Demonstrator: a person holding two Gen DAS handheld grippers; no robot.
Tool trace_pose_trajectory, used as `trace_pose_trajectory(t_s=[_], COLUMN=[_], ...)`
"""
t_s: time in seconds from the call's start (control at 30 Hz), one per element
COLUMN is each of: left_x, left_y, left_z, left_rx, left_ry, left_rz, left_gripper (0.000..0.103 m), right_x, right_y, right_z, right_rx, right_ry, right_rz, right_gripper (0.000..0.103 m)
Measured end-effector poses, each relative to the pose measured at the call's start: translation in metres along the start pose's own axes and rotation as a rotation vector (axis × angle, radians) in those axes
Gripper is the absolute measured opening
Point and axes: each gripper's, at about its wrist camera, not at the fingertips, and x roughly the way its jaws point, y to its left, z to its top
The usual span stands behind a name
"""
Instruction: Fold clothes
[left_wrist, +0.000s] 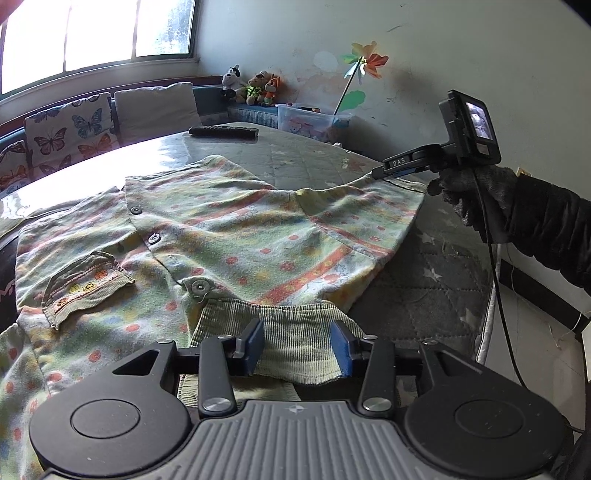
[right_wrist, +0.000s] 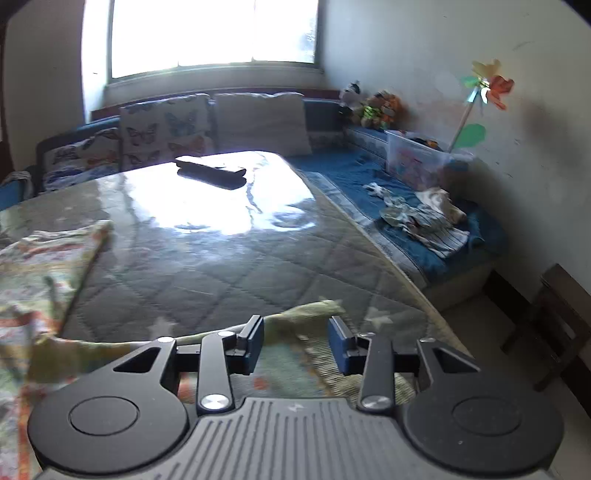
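Observation:
A small patterned green shirt (left_wrist: 229, 236) with snap buttons, a corduroy pocket (left_wrist: 79, 284) and a corduroy collar (left_wrist: 295, 343) lies spread on the quilted table (left_wrist: 424, 288). My left gripper (left_wrist: 297, 345) is open, its blue pads on either side of the collar. My right gripper (right_wrist: 297, 343) is open over the end of the shirt's sleeve (right_wrist: 310, 314). In the left wrist view the right gripper (left_wrist: 376, 172) reaches the far sleeve edge (left_wrist: 388, 188); whether it touches the cloth there is unclear.
A black remote (left_wrist: 223, 132) lies at the table's far side. Cushions (left_wrist: 70, 129), plush toys (left_wrist: 255, 88), a clear plastic box (left_wrist: 310, 120) and a paper pinwheel (left_wrist: 364, 61) line the bench. More clothes (right_wrist: 424, 218) lie on the blue bench. The table edge (right_wrist: 413, 280) drops off right.

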Motion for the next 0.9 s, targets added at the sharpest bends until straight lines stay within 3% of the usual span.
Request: trace_pose_trajectory(t_s=[0.2,0.3,0.43,0.47,0.53,0.7,0.9], left_x=[-0.023,-0.040,-0.063,-0.068,-0.078,-0.098,-0.123], left_y=[0.013,0.034,0.067,0.078,0.099,0.152,0.188], left_z=[0.000,-0.004,-0.013,-0.017,-0.026,-0.051,-0.069], left_rx=[-0.050,-0.098,-0.182,-0.211,-0.271,-0.403,-0.464], left_ry=[-0.059,-0.085,-0.107,-0.107,-0.100,-0.053,-0.067], left_rz=[0.055,0.137,0.258,0.294,0.369,0.547,0.654], left_gripper=[0.046,0.048,0.051,0.051,0.051,0.051,0.052], right_x=[-0.001,0.000,0.000,0.000,0.001,0.002,0.005], right_y=[0.025,0.027,0.027,0.026,0.024,0.021,0.022], right_z=[-0.011,-0.015,-0.016,-0.016,-0.016,-0.017,-0.017], right_rx=[-0.050,-0.030,-0.025,-0.022,-0.014,0.003,0.000], right_ry=[0.011,0.006,0.006,0.007,0.012,0.019,0.034], right_rz=[0.057,0.056,0.058,0.059,0.062,0.074,0.072], right_gripper=[0.055,0.057,0.071,0.072,0.082,0.089,0.099])
